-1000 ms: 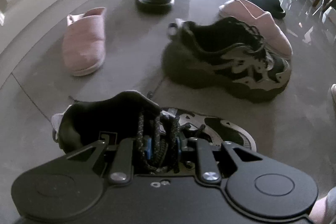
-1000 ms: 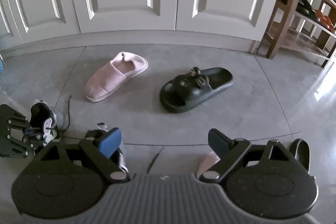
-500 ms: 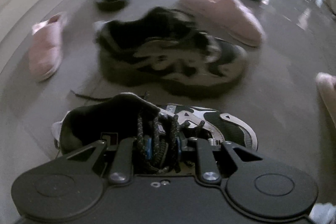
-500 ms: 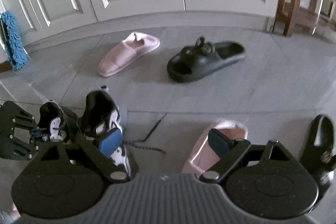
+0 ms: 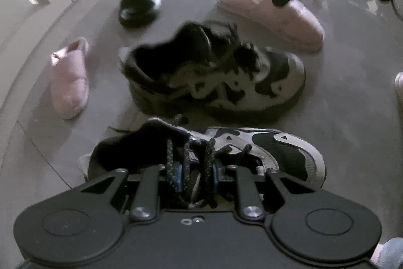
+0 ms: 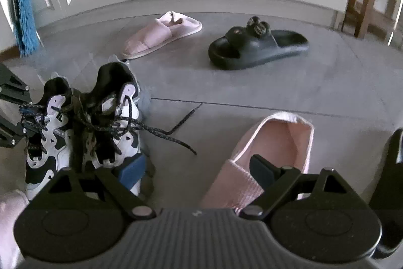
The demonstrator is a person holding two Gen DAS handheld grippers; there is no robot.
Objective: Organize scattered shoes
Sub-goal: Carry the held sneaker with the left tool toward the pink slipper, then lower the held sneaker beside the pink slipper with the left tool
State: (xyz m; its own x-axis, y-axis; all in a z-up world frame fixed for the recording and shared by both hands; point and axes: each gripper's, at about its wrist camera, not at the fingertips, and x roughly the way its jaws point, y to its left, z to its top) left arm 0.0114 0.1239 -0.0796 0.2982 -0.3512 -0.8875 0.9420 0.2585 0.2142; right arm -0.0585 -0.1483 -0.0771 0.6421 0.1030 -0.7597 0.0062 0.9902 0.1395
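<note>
While the left claw (image 5: 195,175) pinches one sneaker (image 5: 252,150) (laces), the right claw (image 6: 199,170) gapes; two pink slippers (image 6: 161,37).

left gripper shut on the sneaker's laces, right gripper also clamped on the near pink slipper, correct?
Not quite. The right gripper is open: in the right wrist view its fingers stand wide apart above the near pink slipper. The left gripper is indeed shut on the sneaker's laces.

The held sneaker (image 6: 47,132) shows "FIL" on its white side panel (the rest of the brand is hidden by laces); nothing else can be read.
</note>
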